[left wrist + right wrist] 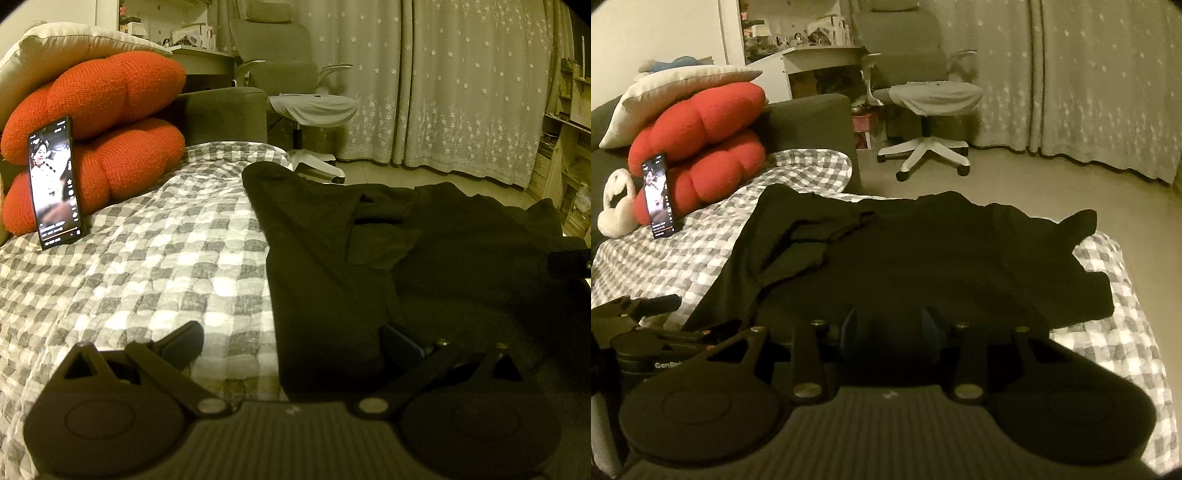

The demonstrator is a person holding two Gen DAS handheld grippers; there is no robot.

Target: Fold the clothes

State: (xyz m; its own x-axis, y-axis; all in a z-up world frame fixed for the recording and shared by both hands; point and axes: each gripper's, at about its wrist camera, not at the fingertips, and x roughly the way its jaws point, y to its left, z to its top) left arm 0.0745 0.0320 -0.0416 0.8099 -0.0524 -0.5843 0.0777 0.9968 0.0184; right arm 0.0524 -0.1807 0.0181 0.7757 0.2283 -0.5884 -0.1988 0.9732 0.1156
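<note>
The black shirt [923,258] lies sideways just ahead of the right gripper [892,328], whose half-spread jaws seem empty, while the wide-spread left gripper [295,343] sits at its edge

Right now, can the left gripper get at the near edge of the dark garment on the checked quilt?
Probably yes. The left gripper has its jaws open, straddling the dark garment edge where it meets the grey-and-white checked quilt. Nothing lies between them.
</note>
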